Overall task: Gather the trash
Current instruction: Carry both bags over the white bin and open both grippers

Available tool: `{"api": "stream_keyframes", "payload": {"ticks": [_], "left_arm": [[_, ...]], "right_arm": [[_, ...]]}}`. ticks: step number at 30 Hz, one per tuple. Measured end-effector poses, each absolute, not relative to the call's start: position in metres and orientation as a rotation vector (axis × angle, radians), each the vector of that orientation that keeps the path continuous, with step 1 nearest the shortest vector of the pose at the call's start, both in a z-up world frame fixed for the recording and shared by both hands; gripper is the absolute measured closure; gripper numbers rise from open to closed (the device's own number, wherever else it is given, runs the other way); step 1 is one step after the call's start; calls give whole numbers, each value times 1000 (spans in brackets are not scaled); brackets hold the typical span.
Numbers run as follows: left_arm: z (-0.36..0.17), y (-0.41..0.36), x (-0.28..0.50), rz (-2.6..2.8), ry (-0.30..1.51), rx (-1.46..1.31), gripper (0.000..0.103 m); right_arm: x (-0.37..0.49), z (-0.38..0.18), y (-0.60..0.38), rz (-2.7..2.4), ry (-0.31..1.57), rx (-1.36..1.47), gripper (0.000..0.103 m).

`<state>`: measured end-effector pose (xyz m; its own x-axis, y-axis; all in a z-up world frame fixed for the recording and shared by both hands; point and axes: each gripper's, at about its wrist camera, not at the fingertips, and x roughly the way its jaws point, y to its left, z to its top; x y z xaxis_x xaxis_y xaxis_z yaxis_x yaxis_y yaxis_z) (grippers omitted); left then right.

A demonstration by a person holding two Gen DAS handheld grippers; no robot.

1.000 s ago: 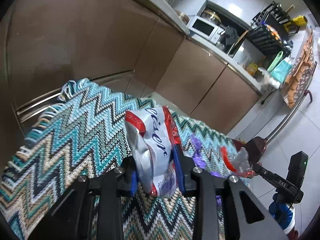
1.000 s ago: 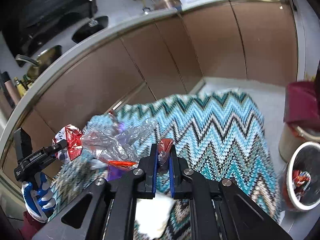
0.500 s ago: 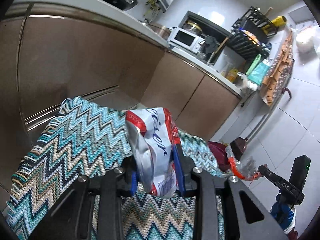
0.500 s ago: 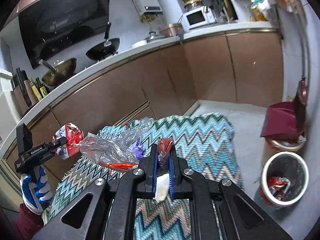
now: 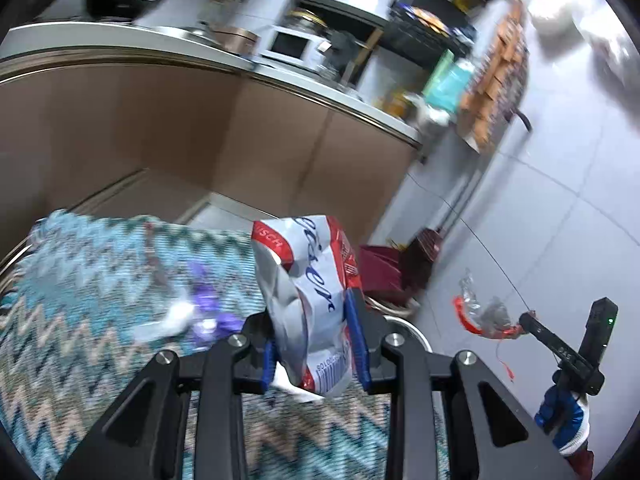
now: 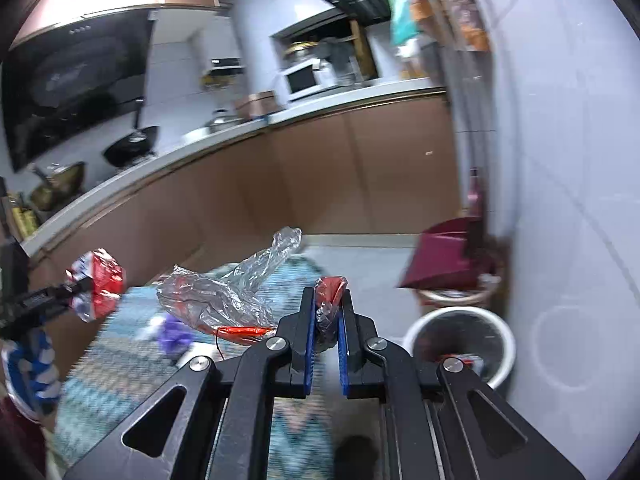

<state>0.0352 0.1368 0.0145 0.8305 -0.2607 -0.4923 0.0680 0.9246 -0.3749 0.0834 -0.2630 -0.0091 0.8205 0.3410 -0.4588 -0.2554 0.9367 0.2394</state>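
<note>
My left gripper (image 5: 315, 334) is shut on a crumpled red-and-white snack bag (image 5: 310, 292), held above the zigzag rug (image 5: 100, 320); it also shows in the right wrist view (image 6: 98, 284). My right gripper (image 6: 325, 320) is shut on a clear plastic wrapper with red trim (image 6: 236, 296), which trails to the left; it also shows in the left wrist view (image 5: 478, 314). A white round trash bin (image 6: 460, 340) with trash inside stands on the floor just right of my right gripper. Purple and white scraps (image 5: 200, 316) lie on the rug.
A dark red dustpan (image 6: 444, 258) rests over a second bin against the white wall. Brown kitchen cabinets (image 6: 280, 192) with a counter, microwave (image 6: 306, 78) and pans run behind the rug. Grey tiled floor (image 5: 540, 232) lies to the right.
Both grippers have swung to the right with their trash, away from the rug and toward the white bin, which now sits close beside my right gripper. The views are motion-blurred.
</note>
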Motion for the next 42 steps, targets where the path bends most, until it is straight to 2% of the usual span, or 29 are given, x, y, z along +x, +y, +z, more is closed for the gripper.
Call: {"api": "stream_keyframes", "payload": {"ticks": [9, 18, 25, 26, 28, 29, 31, 35, 42], "left_arm": [[-14, -4, 142, -383, 698, -241, 74], [-86, -147, 259, -511, 849, -144, 74], [-148, -210, 320, -509, 955, -92, 73], [-155, -217, 327, -507, 967, -89, 73], [-166, -226, 333, -495, 971, -62, 73], [-170, -228, 334, -498, 970, -52, 73], [-179, -233, 338, -499, 978, -42, 64], [-184, -227, 342, -494, 975, -67, 62], [-151, -207, 317, -477, 902, -81, 62]], "right_arm": [[134, -64, -314, 86, 590, 92, 94], [218, -133, -351, -46, 699, 41, 93], [266, -184, -376, -95, 765, 73, 92], [273, -192, -379, -99, 777, 84, 89], [280, -201, -383, -98, 788, 103, 77], [282, -206, -385, -103, 791, 107, 62], [286, -212, -384, -106, 791, 108, 51], [286, -216, -380, -103, 795, 103, 48], [268, -199, -367, -88, 767, 104, 38]]}}
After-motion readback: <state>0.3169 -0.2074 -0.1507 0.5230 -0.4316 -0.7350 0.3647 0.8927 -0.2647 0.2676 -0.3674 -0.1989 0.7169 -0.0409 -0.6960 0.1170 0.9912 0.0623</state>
